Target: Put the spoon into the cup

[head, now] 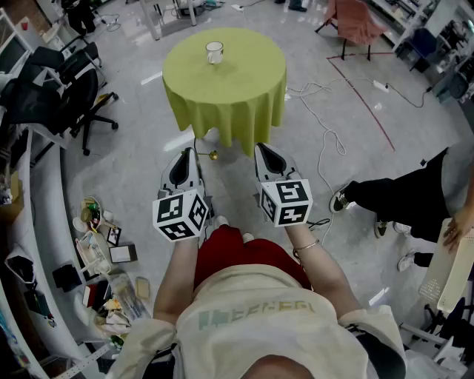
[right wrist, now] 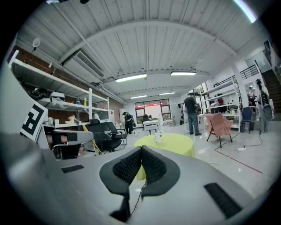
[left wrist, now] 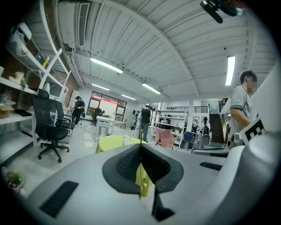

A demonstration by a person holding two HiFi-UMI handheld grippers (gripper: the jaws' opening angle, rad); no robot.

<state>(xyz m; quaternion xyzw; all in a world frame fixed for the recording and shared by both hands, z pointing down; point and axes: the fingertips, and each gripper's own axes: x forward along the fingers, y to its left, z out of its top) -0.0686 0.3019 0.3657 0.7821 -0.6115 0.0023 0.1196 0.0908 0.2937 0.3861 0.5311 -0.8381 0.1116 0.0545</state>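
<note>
A glass cup [head: 214, 52] stands near the far edge of a round table with a yellow-green cloth [head: 244, 92], a step or two ahead of me. Both grippers are held at waist height, short of the table. My left gripper [head: 189, 152] is shut on a thin gold spoon [left wrist: 141, 176]. Its stem runs along the seam between the jaws, and the small gold end [head: 213, 155] shows past the tips. My right gripper [head: 261, 148] is shut with nothing in it. The cup [right wrist: 157, 137] and the table [right wrist: 175, 143] lie straight ahead in the right gripper view.
Black office chairs [head: 81, 96] and a curved desk stand to the left, with floor clutter [head: 104, 252] beside them. White cables [head: 322, 122] trail across the floor on the right. A person's legs [head: 400, 200] stretch in from the right. A pink-draped chair [head: 355, 22] stands behind the table.
</note>
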